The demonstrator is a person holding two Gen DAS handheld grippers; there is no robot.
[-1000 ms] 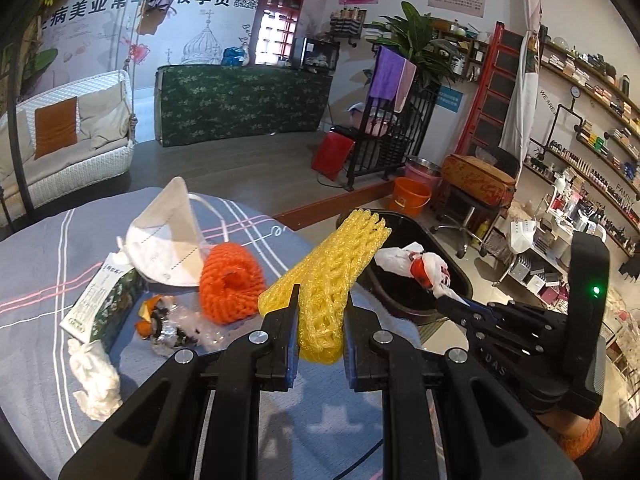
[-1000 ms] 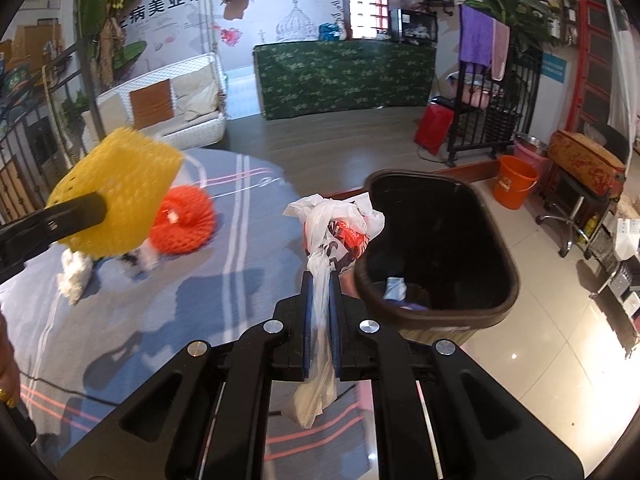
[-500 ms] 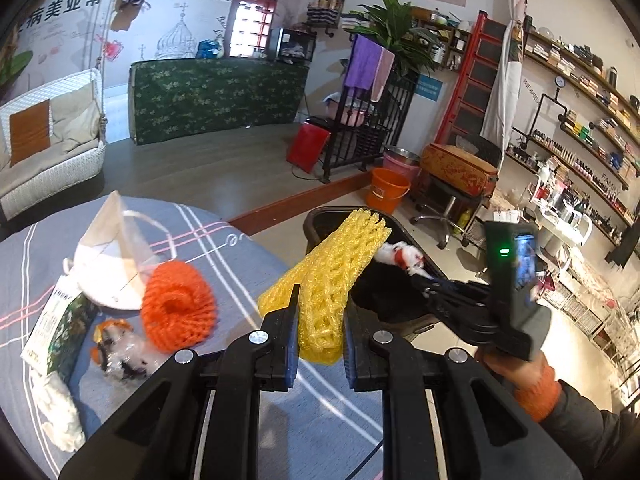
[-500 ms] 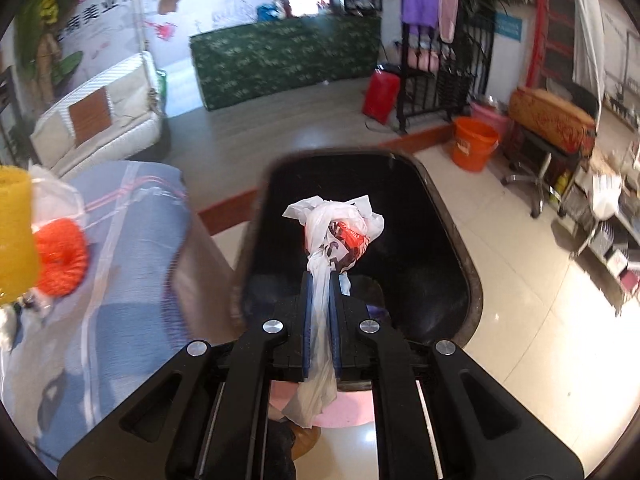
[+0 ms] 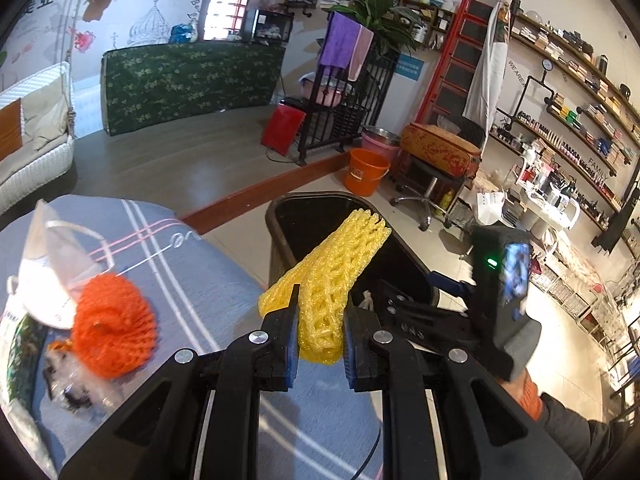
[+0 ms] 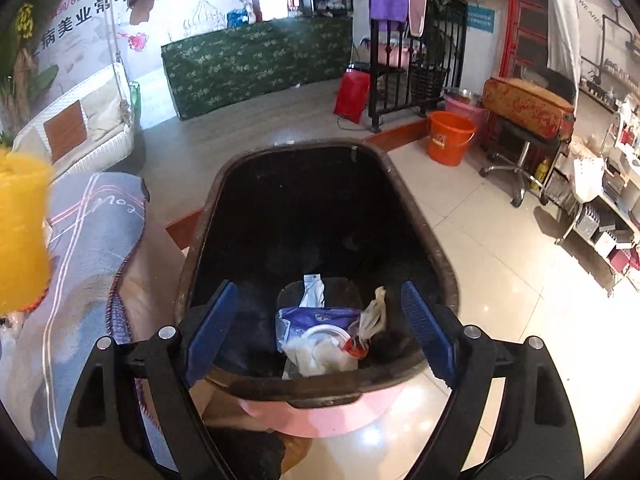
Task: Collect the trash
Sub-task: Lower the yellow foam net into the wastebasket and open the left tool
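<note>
Holding the yellow foam net (image 5: 332, 280) in your left gripper (image 5: 320, 340), you keep it above the table edge, just left of the black bin (image 6: 320, 216). Your right gripper (image 6: 320, 320) hangs wide apart over the bin, where the white plastic bag (image 6: 340, 340) lies at the bottom. An orange net (image 5: 114, 324) sits on the striped tablecloth (image 5: 208, 304).

Large Chinese characters run across the wall mural (image 6: 96, 16) above the green counter (image 6: 260, 60): "美业" reads clearly there. The shelf wall's lettering (image 5: 600, 170) reads "FAMILY".
</note>
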